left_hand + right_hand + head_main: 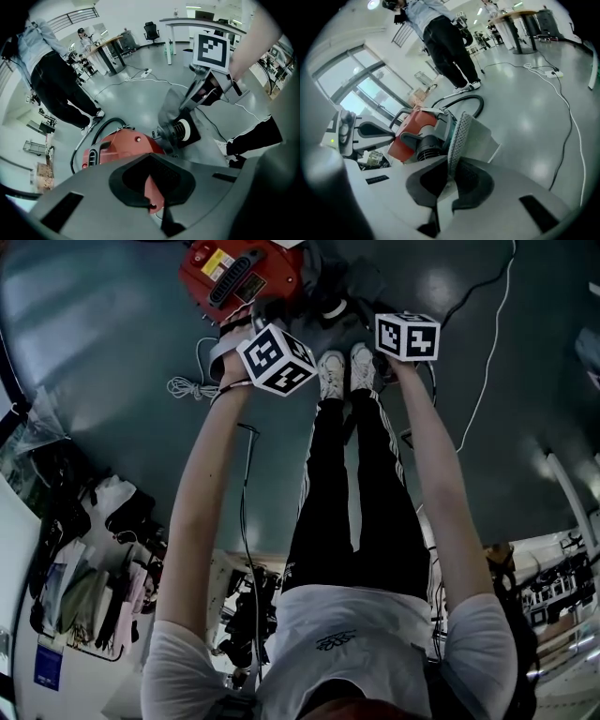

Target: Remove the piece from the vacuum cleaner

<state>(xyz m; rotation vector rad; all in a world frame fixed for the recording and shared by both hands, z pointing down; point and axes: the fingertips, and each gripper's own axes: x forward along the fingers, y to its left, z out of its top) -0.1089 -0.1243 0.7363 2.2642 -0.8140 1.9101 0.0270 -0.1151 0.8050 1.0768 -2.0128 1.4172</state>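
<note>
A red vacuum cleaner [239, 277] lies on the grey floor ahead of my feet. In the left gripper view its red body [124, 145] sits just beyond my left gripper [152, 180], which is shut on a red edge of it. My right gripper [451, 176] is shut on the mesh rim of a grey filter piece [461, 133], which stands upright against the vacuum's open end [426, 145]. From the left gripper view, that grey piece [171, 108] carries a black and white ring [185, 129], with the right gripper's marker cube [212, 49] above it.
A bystander [445, 42] stands beyond the vacuum. The black hose [466, 101] curls behind it. Thin cables [562, 93] and a coiled white cord [187, 385] run over the floor. Tables [108, 51] stand farther back, and cluttered racks [84, 559] are at the head view's left.
</note>
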